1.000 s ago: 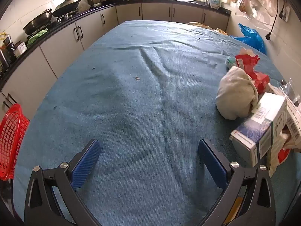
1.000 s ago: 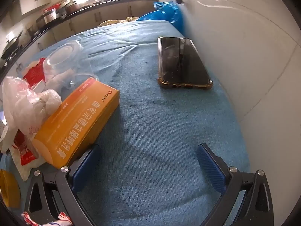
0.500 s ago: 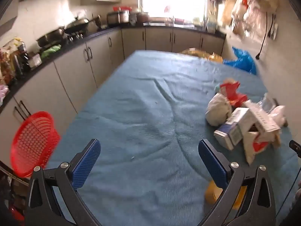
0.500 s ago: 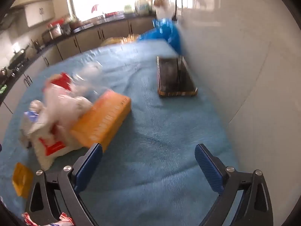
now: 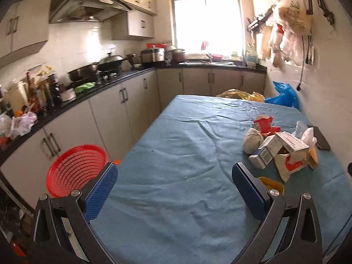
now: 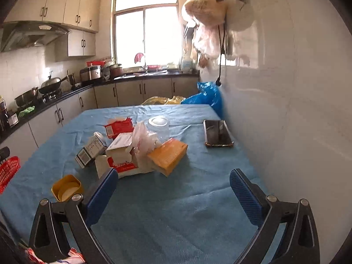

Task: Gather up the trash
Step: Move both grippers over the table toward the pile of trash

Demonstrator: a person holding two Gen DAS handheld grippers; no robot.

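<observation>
Cardboard cartons and crinkled plastic bag [image 6: 144, 139] heaped mid-table [image 6: 176, 220], beside orange box [image 6: 168, 155]: light, crushable (bag slippery). Pinch boxes across narrow faces. Left tongs [image 5: 175, 189] and right tongs [image 6: 172, 194] both spread, empty.

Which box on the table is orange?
The orange box lying at the pile's right end, nearest the phone. The other boxes are white, like the white box, or red, like the red box behind.
</observation>
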